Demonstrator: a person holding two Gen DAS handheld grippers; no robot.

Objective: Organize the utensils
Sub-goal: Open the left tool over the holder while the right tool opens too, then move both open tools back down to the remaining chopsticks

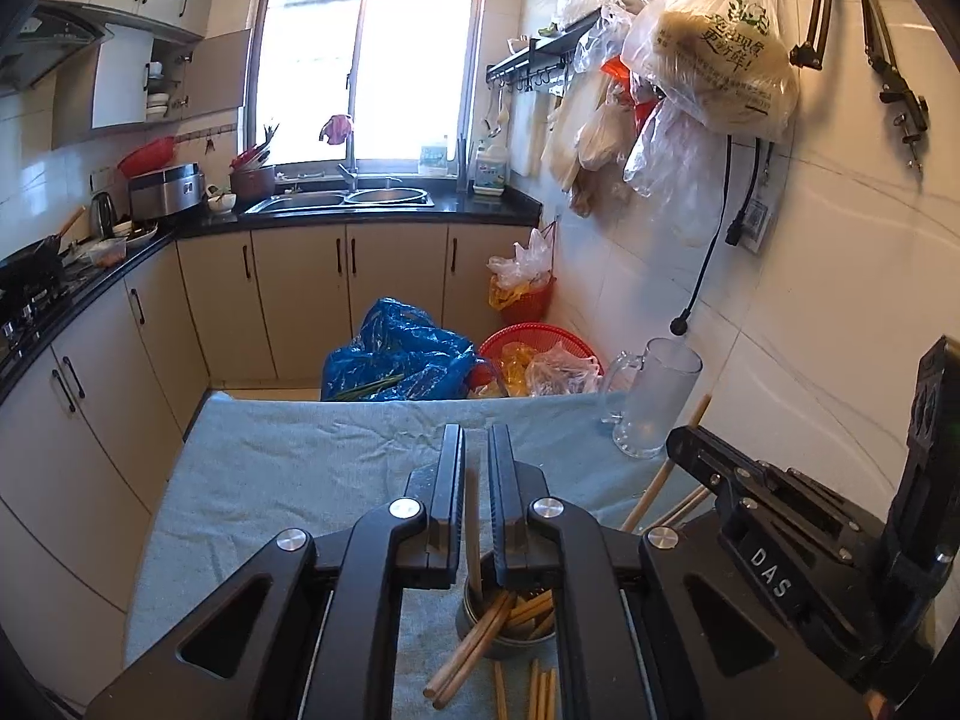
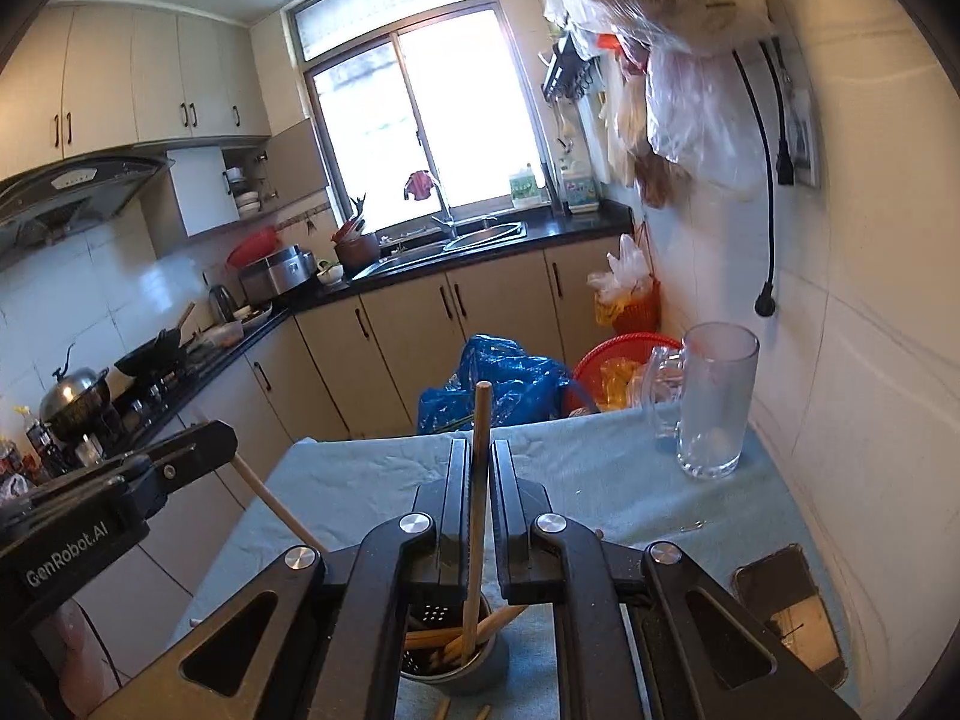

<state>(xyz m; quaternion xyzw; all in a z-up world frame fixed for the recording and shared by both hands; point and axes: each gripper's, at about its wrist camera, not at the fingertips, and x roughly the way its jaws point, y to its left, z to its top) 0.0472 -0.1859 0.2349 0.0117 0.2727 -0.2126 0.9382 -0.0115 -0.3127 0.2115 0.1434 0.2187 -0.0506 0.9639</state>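
Note:
A round metal utensil holder (image 1: 480, 630) (image 2: 480, 669) stands on the blue-grey cloth (image 1: 288, 480) (image 2: 372, 468), with several wooden chopsticks (image 1: 522, 606) in it. My left gripper (image 1: 476, 444) is shut on one chopstick (image 1: 472, 522) whose lower end dips into the holder. My right gripper (image 2: 479, 456) is shut on another chopstick (image 2: 479, 480), upright, its lower end in the holder. Loose chopsticks (image 1: 540, 690) lie on the cloth by the holder. The right gripper shows at the right of the left wrist view (image 1: 798, 540).
A glass mug (image 1: 657, 399) (image 2: 714, 399) stands at the cloth's far right by the tiled wall. A phone (image 2: 792, 612) lies at the right edge. Beyond the table are a blue bag (image 1: 402, 354), red baskets (image 1: 540, 342) and cabinets. Bags hang on the wall (image 1: 714, 42).

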